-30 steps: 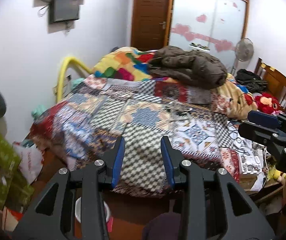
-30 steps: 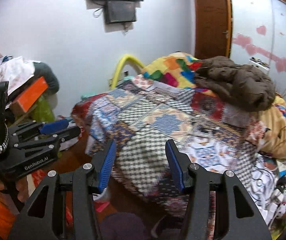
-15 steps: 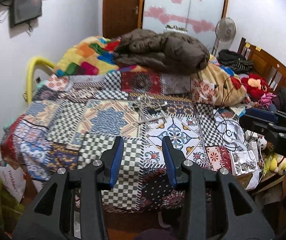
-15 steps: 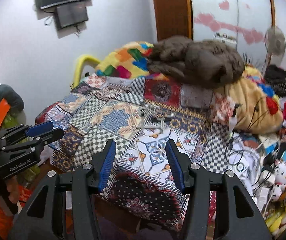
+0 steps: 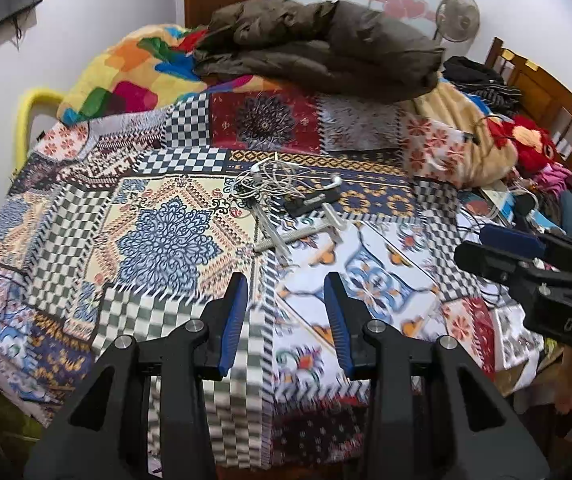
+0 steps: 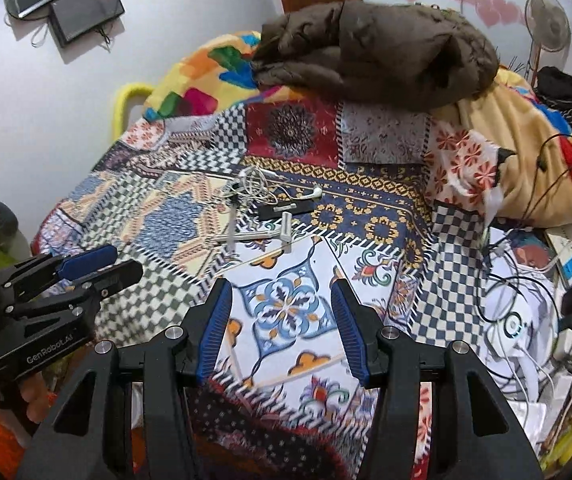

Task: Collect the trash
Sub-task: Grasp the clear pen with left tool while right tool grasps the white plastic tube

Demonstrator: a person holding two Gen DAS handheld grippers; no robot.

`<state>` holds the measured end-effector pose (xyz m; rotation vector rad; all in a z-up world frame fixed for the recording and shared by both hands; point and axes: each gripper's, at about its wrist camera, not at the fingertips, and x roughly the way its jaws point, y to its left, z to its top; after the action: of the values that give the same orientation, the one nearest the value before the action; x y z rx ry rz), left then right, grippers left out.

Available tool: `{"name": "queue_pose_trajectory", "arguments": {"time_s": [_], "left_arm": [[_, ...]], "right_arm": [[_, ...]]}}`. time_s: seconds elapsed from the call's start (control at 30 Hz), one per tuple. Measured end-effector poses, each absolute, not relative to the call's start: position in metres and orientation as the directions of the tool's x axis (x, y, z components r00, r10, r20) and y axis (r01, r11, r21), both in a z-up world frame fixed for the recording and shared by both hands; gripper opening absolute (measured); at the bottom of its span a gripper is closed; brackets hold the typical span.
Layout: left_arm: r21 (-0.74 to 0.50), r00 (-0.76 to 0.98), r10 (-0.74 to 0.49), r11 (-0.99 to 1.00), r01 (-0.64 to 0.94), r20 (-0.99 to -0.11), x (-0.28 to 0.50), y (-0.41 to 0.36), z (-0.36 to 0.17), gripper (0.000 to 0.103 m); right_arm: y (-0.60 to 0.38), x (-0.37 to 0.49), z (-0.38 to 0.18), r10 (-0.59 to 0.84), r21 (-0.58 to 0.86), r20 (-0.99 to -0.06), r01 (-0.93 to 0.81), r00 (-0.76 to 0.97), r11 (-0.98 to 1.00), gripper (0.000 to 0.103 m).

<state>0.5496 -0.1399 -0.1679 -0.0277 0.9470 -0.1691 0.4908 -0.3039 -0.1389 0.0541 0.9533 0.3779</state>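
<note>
Trash: tangle of white cords (image 5: 270, 180) with pale sticks (image 5: 286, 236), possibly wrappers, mid patchwork quilt (image 5: 166, 240) | left gripper (image 5: 284, 320): parted, empty, over the quilt's near edge | right gripper (image 6: 282, 332): parted, empty | brown padded jacket (image 6: 374, 52): beyond, partly cut off | bedside clutter right: indistinct.

I see a woven cloth patchwork bedspread (image 5: 166, 240) with a matt nap, a puffy matt brown jacket (image 5: 318, 56), a glossy wood headboard (image 5: 546, 92), and matt black plastic on my left tool (image 5: 284, 284) with ribbed blue pads (image 5: 232, 320).
</note>
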Motion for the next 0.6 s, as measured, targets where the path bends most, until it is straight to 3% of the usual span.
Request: {"name": "queue_pose_trajectory", "arguments": {"time_s": [0.33,0.6], "left_arm": [[-0.185,0.530,-0.191,0.981,0.064,-0.826,0.630,-0.126,-0.223,0.039],[-0.243,0.483,-0.225,0.970,0.025,-0.846,0.666,-0.117,-0.256,0.032]], "right_arm": [[-0.281,0.568,-0.191,0.363,0.270,-0.796,-0.252,0.485,0.929,0.048],[-0.269,0.591,-0.224,0.355,0.259,-0.820,-0.261,0.450,0.930,0.038]]}}
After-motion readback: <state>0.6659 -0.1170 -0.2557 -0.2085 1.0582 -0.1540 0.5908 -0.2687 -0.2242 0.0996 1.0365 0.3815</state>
